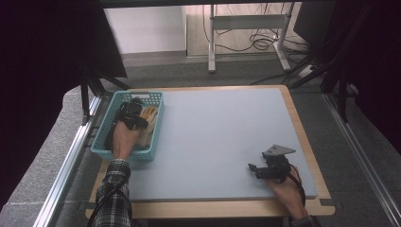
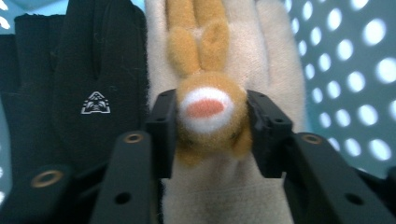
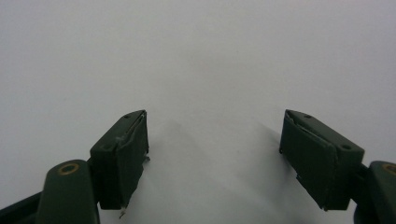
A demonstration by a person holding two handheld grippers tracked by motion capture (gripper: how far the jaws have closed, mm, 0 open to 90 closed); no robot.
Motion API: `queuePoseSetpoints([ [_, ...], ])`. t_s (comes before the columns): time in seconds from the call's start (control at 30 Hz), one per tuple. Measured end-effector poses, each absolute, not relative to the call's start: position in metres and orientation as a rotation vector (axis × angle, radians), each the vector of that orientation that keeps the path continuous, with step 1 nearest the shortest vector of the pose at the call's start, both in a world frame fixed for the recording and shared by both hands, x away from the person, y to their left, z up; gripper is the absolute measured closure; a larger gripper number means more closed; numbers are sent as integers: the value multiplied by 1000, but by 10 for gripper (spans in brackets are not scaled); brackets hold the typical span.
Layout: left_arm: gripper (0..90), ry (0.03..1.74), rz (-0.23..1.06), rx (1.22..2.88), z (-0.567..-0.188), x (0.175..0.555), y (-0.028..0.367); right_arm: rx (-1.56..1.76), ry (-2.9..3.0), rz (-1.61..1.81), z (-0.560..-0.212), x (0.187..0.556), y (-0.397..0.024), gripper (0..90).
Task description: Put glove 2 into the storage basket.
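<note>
Spread fingers [image 3: 125, 154] over grey table [image 3: 196, 56]

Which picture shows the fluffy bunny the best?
The left gripper view: the bunny sits close up, squeezed between the left gripper pads. In the high view it is just a tan patch in the basket. The right gripper view looks at bare table.

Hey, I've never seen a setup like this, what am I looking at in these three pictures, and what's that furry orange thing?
A person sits at a table holding handheld tongs in each hand. One picture looks down from above; the other two come from cameras riding on each tool. The left tongs reach into a blue basket at the table's left edge and are shut on a small orange plush animal sewn to a cream glove; a black glove lies beside it. The right tongs stand open over the bare grey mat, holding nothing.
</note>
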State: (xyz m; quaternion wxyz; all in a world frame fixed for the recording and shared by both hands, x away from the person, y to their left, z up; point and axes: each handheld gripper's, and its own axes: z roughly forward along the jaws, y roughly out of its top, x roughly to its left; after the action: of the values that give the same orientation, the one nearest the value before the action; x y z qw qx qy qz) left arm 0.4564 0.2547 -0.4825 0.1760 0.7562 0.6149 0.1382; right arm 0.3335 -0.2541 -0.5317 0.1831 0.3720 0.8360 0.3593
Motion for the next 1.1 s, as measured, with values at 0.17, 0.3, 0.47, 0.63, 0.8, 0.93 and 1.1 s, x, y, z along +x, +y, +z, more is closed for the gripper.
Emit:
queuePoseSetpoints([
  [0.17,620,1655,230,2092,-477,453,250,1051,2359,1015,-532,333,-254,230],
  [0.3,560,1645,258,2112,-483,453,248,1049,2359,1014,-532,333,-254,230],
  [0.47,337,1618,307,2055,-473,448,257,1050,2359,1014,-532,334,-254,230],
  [0.63,218,1572,369,2062,-468,442,258,1050,2359,1014,-532,333,-254,230],
  [0.8,164,1554,385,2046,-469,439,261,1050,2358,1014,-532,333,-254,230],
  [0.93,132,1538,398,2030,-467,434,264,1049,2359,1014,-532,333,-254,230],
  [1.1,96,1512,414,2018,-463,429,266,1050,2358,1014,-532,333,-254,230],
])
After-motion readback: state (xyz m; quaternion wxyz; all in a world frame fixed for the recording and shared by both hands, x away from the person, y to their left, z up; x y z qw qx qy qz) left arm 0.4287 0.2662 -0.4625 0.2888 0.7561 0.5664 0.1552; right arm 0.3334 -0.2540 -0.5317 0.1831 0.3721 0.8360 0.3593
